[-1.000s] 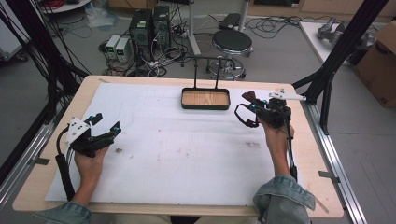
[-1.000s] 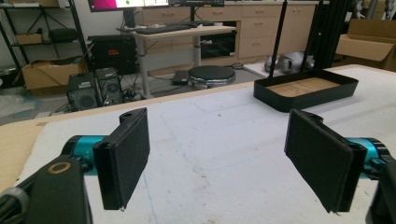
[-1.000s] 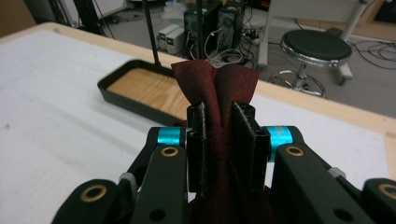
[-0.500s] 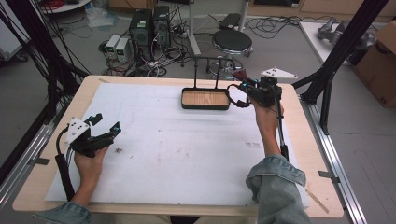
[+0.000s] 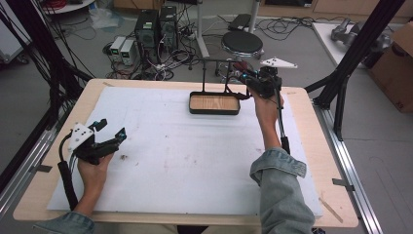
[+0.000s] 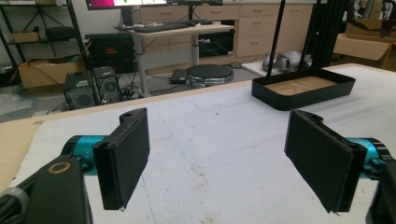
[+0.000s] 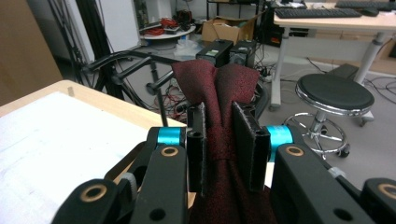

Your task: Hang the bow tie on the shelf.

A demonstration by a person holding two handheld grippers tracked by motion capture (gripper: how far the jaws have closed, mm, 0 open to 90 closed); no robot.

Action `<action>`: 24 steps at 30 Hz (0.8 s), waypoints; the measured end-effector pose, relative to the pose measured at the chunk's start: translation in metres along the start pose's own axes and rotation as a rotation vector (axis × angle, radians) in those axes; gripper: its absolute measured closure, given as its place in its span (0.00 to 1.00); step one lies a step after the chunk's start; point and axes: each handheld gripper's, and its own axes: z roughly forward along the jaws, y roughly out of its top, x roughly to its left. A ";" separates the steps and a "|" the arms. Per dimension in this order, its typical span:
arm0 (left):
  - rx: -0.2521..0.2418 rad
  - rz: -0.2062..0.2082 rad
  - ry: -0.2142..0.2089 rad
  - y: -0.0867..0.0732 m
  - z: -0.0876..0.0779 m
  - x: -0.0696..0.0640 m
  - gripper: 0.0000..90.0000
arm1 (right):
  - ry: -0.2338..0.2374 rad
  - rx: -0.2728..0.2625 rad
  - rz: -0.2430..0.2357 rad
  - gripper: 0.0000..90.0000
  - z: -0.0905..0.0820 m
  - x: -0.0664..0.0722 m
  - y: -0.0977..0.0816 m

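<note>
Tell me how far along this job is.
Done: the right claw is shut on the dark red cloth, lifted near the rack behind the black tray. In hand: carrying it there. Left: hanging or placing it, probably. The left claw is open, idle.

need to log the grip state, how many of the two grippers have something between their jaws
1. The right gripper, up by the black rack behind the tray, is shut on a dark red cloth. The left gripper is open over the white mat.
</note>
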 end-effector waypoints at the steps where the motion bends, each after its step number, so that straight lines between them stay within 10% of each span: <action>1: -0.001 -0.001 -0.002 0.000 0.000 0.000 0.25 | -0.006 0.001 0.005 0.84 0.003 -0.001 0.000; 24: 0.001 0.002 -0.008 -0.001 0.001 -0.001 0.25 | -0.036 -0.072 0.099 0.83 0.024 -0.029 -0.002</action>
